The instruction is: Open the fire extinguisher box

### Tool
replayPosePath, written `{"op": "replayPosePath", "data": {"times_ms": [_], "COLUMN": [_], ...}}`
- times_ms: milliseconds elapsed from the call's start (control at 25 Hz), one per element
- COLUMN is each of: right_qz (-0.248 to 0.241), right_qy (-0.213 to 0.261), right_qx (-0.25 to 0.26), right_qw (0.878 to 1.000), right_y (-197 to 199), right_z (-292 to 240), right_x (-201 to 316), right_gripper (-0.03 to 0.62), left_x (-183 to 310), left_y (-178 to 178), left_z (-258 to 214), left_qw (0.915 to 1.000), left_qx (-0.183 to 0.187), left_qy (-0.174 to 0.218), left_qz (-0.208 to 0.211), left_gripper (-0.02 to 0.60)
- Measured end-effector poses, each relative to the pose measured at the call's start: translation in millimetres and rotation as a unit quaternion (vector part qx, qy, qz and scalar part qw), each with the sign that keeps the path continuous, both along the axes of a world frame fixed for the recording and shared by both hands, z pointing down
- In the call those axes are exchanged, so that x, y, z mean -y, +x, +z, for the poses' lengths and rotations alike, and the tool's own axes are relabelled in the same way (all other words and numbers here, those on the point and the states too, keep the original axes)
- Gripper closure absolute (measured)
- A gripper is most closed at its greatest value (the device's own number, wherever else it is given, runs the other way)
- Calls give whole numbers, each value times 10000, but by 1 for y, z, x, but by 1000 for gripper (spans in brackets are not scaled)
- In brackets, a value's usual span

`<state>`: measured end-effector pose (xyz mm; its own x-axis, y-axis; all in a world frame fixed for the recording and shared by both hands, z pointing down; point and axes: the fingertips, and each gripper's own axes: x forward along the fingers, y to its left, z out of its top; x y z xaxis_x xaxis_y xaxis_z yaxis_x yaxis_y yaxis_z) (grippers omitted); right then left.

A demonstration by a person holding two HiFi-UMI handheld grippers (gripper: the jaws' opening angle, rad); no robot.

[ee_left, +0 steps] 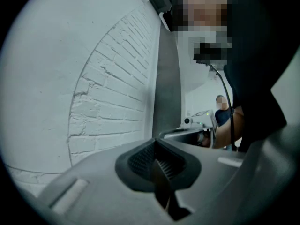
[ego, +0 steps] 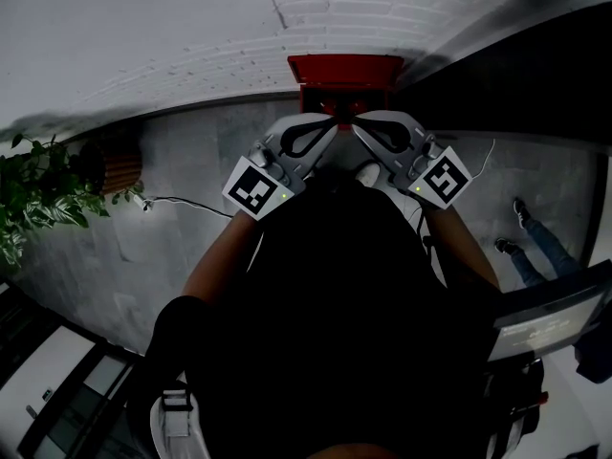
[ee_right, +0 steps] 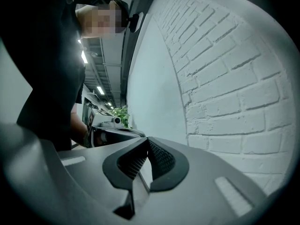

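Black-and-white square marker on each tool's cube. Clenched tight, nothing between the pads: the left grey two-jaw tool (ego: 328, 128), with the white brick wall (ee_left: 108, 93) beyond. Likewise clenched and empty: the right grey two-jaw tool (ego: 361, 128). Both tips nearly meeting, just short of the red rectangular fire extinguisher box (ego: 344, 70) at that wall's foot.

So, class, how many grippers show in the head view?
2. The left gripper is below the red box, on the left; the right gripper is on the right, tips close together. None seems hidden.
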<state>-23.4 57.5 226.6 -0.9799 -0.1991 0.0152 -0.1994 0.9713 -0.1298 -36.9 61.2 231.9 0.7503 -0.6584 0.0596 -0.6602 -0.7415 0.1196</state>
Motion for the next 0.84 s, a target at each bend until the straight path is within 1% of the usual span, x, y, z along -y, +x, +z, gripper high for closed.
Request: {"op": "replayPosePath", "data": {"times_ms": [320, 480, 680, 840], "right_qz": [115, 115, 146, 157], "right_qy": [-2, 16, 14, 18], "right_qx": [-18, -66, 19, -10], "right_qw": [9999, 9999, 9999, 9999], "right_y": [5, 5, 5, 6], "right_z": [4, 6, 4, 5], "right_x": [1, 0, 0, 1], "right_gripper": [583, 583, 583, 583], "left_x": [-1, -1, 0, 1], "left_y": [4, 5, 7, 8], "left_z": [4, 3, 2, 2], "left_qw": [10000, 10000, 10000, 10000], "left_qx": [39, -1, 1, 12], "left_qy": [-7, -9, -4, -8], "left_qz": [40, 14, 50, 69], "left_gripper": [586, 586, 586, 586]}}
